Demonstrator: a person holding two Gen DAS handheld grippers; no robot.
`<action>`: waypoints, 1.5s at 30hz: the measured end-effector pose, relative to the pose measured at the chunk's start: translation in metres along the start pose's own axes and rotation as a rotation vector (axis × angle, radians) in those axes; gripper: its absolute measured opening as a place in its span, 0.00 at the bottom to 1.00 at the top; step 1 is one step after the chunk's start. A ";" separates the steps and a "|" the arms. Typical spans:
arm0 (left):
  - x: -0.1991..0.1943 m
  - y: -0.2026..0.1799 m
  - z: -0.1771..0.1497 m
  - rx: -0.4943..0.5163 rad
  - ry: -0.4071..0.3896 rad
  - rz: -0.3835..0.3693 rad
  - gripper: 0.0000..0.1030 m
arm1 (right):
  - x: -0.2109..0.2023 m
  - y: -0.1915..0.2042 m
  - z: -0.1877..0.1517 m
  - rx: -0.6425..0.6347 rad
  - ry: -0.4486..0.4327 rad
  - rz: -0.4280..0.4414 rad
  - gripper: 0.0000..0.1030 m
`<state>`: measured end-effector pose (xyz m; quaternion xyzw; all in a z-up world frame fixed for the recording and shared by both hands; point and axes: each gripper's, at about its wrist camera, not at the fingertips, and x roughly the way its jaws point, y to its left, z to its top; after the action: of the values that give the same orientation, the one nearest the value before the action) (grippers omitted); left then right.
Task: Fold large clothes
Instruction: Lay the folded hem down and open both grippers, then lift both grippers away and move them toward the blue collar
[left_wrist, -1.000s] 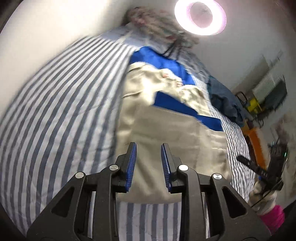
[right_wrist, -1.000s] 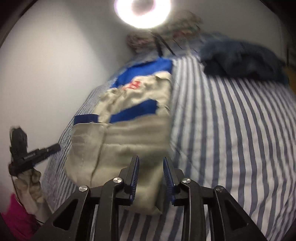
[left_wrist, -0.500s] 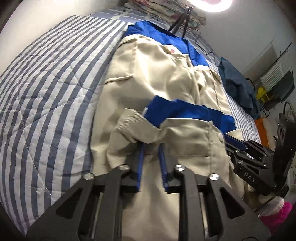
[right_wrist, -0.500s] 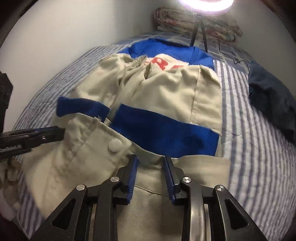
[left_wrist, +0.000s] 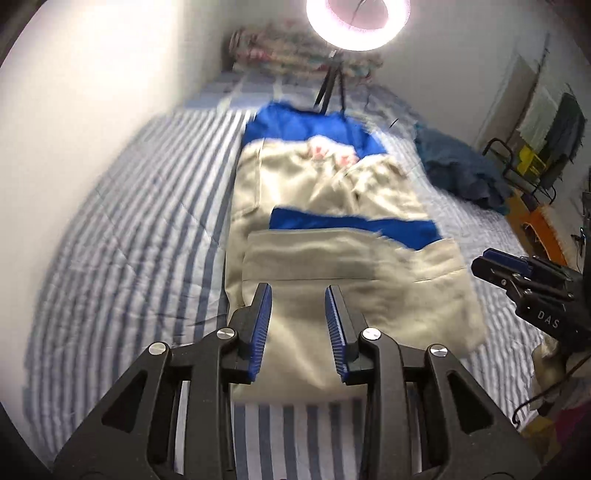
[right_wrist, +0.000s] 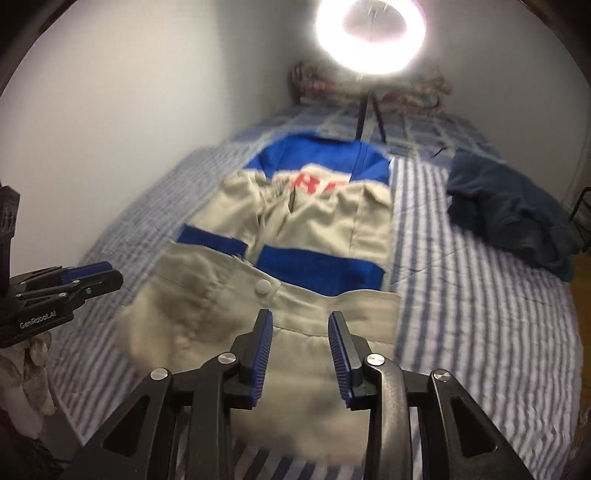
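Note:
A beige and blue jacket (left_wrist: 332, 206) lies lengthwise on the striped bed, its bottom part folded up over the blue band; it also shows in the right wrist view (right_wrist: 295, 229). My left gripper (left_wrist: 298, 299) is open and empty, raised above the folded hem near the bed's front edge. My right gripper (right_wrist: 300, 325) is open and empty above the hem's right part, near a white snap button (right_wrist: 263, 286). Each gripper appears at the edge of the other's view: the right one (left_wrist: 517, 273) and the left one (right_wrist: 74, 284).
The blue-and-white striped bedspread (left_wrist: 140, 221) covers the bed (right_wrist: 480, 295). A dark blue garment (right_wrist: 509, 218) lies at the right. A ring light (right_wrist: 371, 31) on a tripod and a folded quilt (left_wrist: 280, 55) stand at the far end. A wall runs along the left.
Both grippers let go of the jacket's hem, opened, and pulled back and up from it. The folded bottom part now lies flat over the jacket.

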<state>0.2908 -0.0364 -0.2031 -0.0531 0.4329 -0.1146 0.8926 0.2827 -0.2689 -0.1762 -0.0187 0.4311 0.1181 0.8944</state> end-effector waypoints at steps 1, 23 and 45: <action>-0.012 -0.003 -0.001 0.004 -0.015 -0.002 0.38 | -0.009 0.000 -0.001 0.005 -0.014 0.000 0.38; -0.200 -0.079 -0.004 0.123 -0.257 -0.022 0.63 | -0.217 -0.007 -0.003 0.025 -0.309 -0.188 0.67; -0.130 -0.006 0.105 0.064 -0.218 -0.044 0.66 | -0.179 -0.005 0.071 -0.070 -0.324 -0.348 0.71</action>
<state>0.2943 -0.0105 -0.0376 -0.0464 0.3283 -0.1414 0.9328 0.2306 -0.2986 0.0066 -0.1045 0.2677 -0.0213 0.9576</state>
